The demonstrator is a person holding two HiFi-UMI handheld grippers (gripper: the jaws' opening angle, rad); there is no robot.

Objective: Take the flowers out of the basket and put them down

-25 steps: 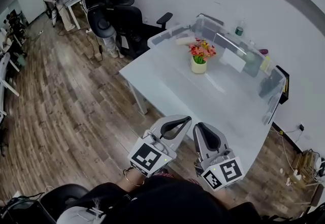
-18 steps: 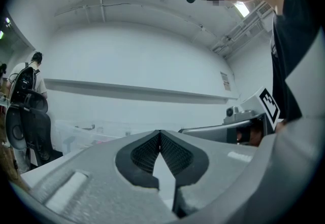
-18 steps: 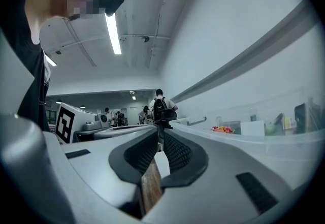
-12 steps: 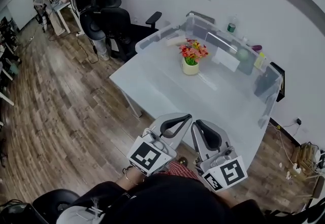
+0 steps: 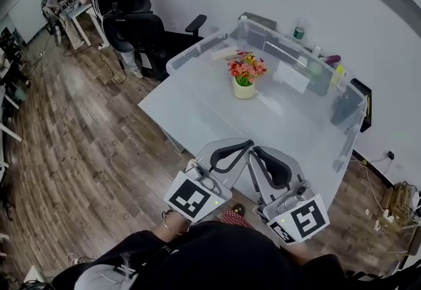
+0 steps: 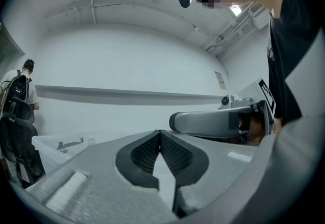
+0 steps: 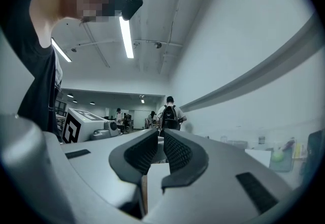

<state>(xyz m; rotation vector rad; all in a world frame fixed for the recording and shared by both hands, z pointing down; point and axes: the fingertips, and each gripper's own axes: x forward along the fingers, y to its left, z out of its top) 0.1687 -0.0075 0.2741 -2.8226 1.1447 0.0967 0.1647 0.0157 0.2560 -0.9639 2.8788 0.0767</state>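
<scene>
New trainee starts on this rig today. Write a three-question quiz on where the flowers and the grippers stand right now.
1. True or false: the left gripper is shut with nothing between its jaws.
2. Where are the flowers? A: standing in the basket on the table; B: lying loose on the table; C: clamped in a gripper.
3. In one word, is the right gripper open or shut?
Key: 1 true; 2 A; 3 shut.
</scene>
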